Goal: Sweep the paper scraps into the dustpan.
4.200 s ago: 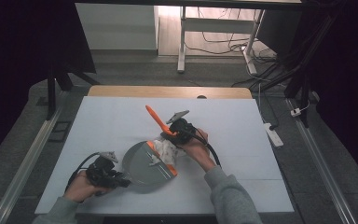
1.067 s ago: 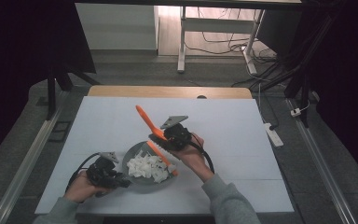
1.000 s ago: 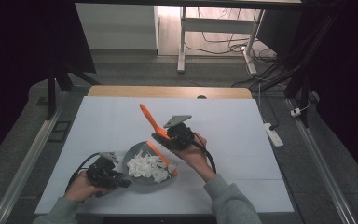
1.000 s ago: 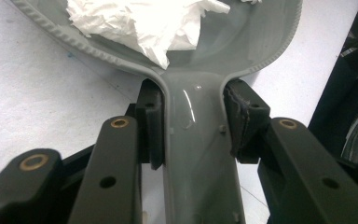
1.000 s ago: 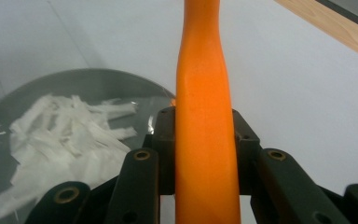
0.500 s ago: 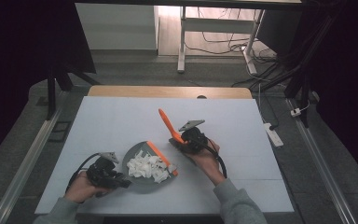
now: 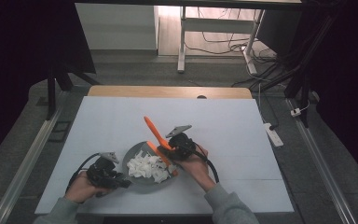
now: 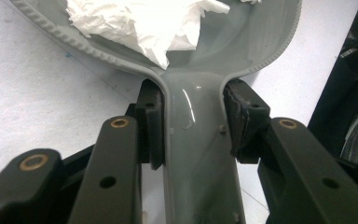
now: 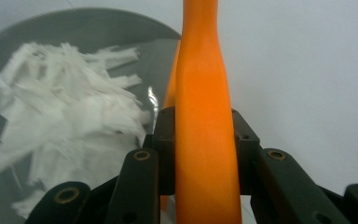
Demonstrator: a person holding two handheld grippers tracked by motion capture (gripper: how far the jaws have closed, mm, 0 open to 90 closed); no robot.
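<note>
Dustpan sits between both grippers in the high view: the left gripper pinches its handle from the near-left, and paper shreds are piled inside. The right gripper, at the pan's far-right rim, clamps an orange tool whose long axis slants away to the far left.

Left gripper view: jaws squeeze the handle, with the shreds straight ahead.

Right gripper view: jaws grip the orange shaft, with the shreds just to its left, so the sweep looks to go that way.

paper scraps in dustpan, brush at its right rim
</note>
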